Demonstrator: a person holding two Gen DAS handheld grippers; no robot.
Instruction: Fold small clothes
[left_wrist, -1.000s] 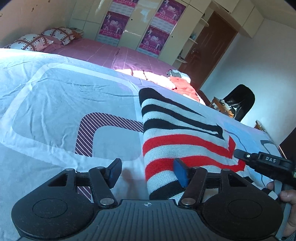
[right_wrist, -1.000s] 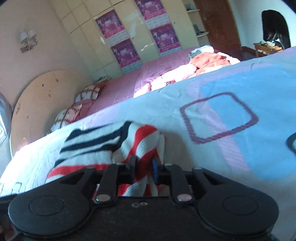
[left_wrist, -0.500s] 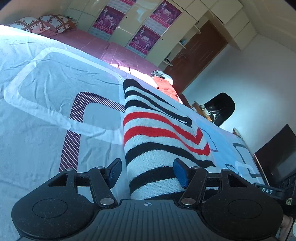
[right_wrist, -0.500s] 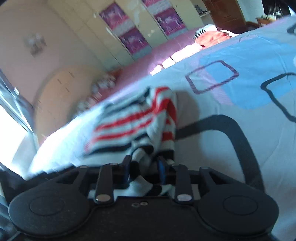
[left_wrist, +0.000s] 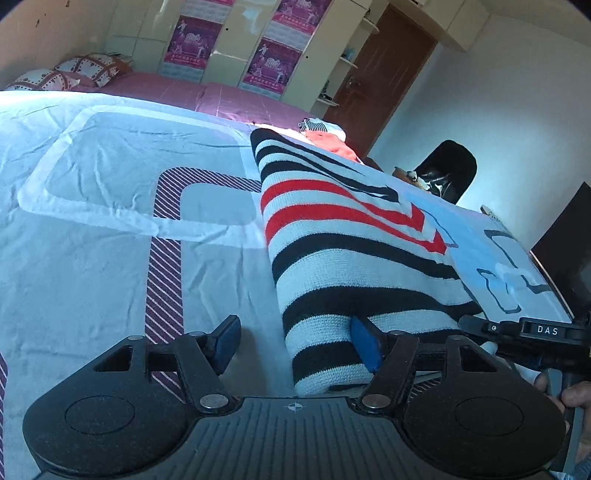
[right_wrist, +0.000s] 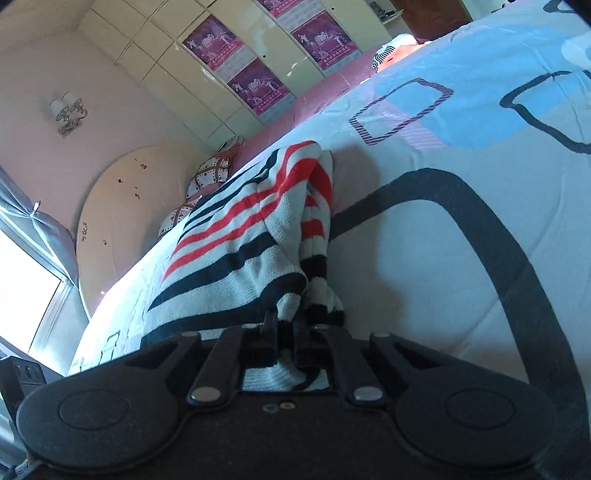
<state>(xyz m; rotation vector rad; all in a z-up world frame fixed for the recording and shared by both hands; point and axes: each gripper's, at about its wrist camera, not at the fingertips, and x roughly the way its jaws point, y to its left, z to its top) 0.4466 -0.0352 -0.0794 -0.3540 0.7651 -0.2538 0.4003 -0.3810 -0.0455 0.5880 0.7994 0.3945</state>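
A knit sweater (left_wrist: 343, 236) with white, black and red stripes lies stretched out on the patterned bedsheet (left_wrist: 110, 206). My left gripper (left_wrist: 295, 341) is open, its jaws wide apart, with the sweater's near left edge lying between them. My right gripper (right_wrist: 284, 338) is shut on the sweater's (right_wrist: 240, 243) near hem, and the knit bunches between its fingers. The right gripper's body also shows at the right edge of the left wrist view (left_wrist: 532, 332).
A second bed with a pink cover (left_wrist: 207, 92) and pillows (left_wrist: 74, 72) stands behind, with a small pile of clothes (left_wrist: 328, 138) on it. Wardrobe doors (left_wrist: 236, 48), a brown door (left_wrist: 384, 66) and a black chair (left_wrist: 447, 170) are at the back.
Both grippers have drawn back toward the near side of the bed. The sweater has been pulled out longer and flatter, its lower black and white stripes now showing. The right gripper kept its hold.
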